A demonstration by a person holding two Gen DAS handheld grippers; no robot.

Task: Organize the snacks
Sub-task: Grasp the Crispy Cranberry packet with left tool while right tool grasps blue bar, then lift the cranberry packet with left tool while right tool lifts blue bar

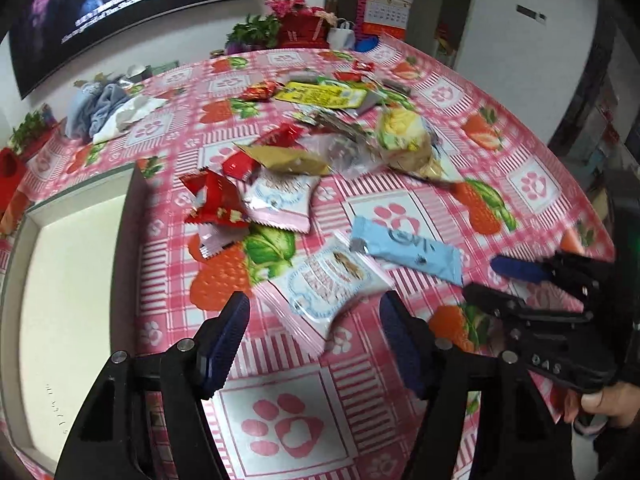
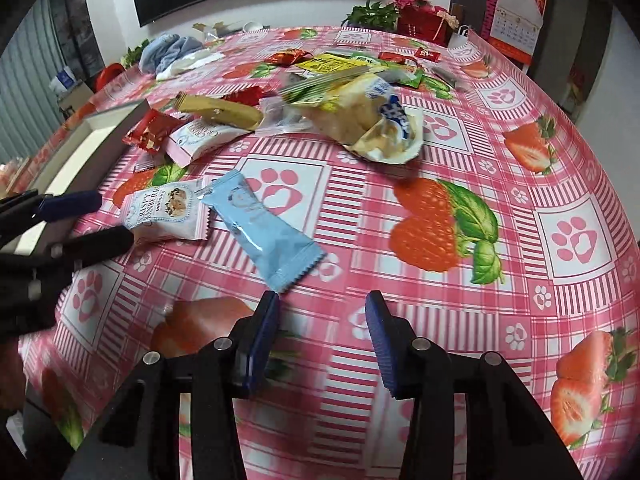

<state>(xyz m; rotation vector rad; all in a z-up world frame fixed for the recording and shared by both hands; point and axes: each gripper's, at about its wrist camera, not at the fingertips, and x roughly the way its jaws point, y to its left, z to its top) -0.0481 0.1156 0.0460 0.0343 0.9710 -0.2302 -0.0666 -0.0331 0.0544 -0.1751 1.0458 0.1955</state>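
Many snack packets lie scattered on a pink strawberry tablecloth (image 1: 400,208). A white-and-blue cracker packet (image 1: 332,280) lies just ahead of my open left gripper (image 1: 312,320), between its fingertips' line. A light blue bar packet (image 1: 408,250) lies right of it; in the right wrist view the bar packet (image 2: 260,224) lies just ahead of my open, empty right gripper (image 2: 322,316). The cracker packet (image 2: 168,208) sits left of it, near the left gripper (image 2: 96,220). The right gripper (image 1: 500,280) shows at the right of the left view. A red packet (image 1: 216,200) and pink packet (image 1: 280,200) lie farther back.
A white box with a grey rim (image 1: 68,300) stands at the table's left. A big yellow-green bag (image 2: 360,120) and more packets lie mid-table. Blue cloth (image 1: 100,108), flowers (image 1: 296,20) and a television sit at the back.
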